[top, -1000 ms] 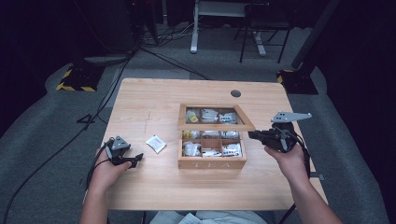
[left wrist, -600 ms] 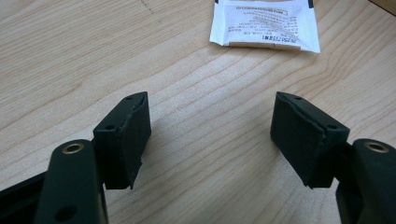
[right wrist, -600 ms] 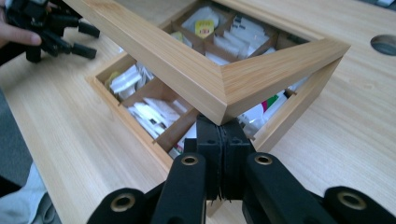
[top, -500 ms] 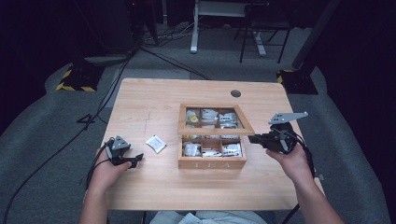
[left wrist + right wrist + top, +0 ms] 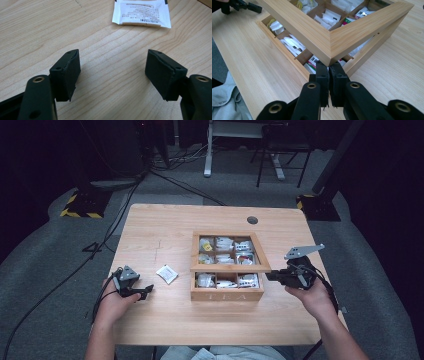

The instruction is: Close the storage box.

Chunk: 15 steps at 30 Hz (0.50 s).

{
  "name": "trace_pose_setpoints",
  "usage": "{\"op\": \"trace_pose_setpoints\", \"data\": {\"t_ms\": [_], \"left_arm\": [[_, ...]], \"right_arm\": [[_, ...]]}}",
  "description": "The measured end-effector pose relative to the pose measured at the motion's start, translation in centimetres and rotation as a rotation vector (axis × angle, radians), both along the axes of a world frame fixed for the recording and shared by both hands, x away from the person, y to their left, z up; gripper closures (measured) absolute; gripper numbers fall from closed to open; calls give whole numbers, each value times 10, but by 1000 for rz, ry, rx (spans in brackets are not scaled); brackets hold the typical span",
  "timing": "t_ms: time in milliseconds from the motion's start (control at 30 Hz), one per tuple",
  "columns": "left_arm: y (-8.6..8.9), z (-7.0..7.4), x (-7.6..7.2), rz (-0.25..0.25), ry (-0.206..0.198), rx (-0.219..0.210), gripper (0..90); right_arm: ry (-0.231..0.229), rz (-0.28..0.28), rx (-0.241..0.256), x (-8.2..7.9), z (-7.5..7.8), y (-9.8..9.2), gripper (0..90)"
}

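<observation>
One wooden tea box (image 5: 227,294) with one hinged lid (image 5: 230,267) sits on the worktop (image 5: 165,320). One loose sachet (image 5: 166,274) lies outside it. Two hand-held grippers: left (image 5: 145,293), right (image 5: 270,276). The box seems to have six compartments.

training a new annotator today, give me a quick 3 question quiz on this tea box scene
1. True or false: the left gripper stands open over the bare table, holding nothing.
2. What is the right gripper doing with the lid of the tea box?
A. pushing it flat from above
B. propping up its corner, jaws together beneath it
C. keeping away from it
3. Fill in: the white sachet lies on the table between the left gripper and the ____.

Key
1. True
2. B; whether the tips pinch the lid cannot be told
3. Tea box
</observation>
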<state>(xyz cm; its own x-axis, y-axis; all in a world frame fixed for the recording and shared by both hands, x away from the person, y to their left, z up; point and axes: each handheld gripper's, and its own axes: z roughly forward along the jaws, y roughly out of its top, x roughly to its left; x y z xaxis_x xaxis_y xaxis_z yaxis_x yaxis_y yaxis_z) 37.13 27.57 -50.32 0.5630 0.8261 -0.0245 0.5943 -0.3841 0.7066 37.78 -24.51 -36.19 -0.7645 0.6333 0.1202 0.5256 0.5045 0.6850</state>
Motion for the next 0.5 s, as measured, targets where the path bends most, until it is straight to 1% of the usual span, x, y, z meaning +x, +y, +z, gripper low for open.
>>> {"op": "trace_pose_setpoints", "data": {"t_ms": [267,367,500], "left_arm": [[0,0,0,0,0,0,293],[0,0,0,1,0,-6,293],[0,0,0,0,1,-3,292]], "right_arm": [[1,8,-34,-1,-2,2,861],[20,18,-61,-1,-4,4,853],[29,27,-80,-1,-5,5,853]]}}
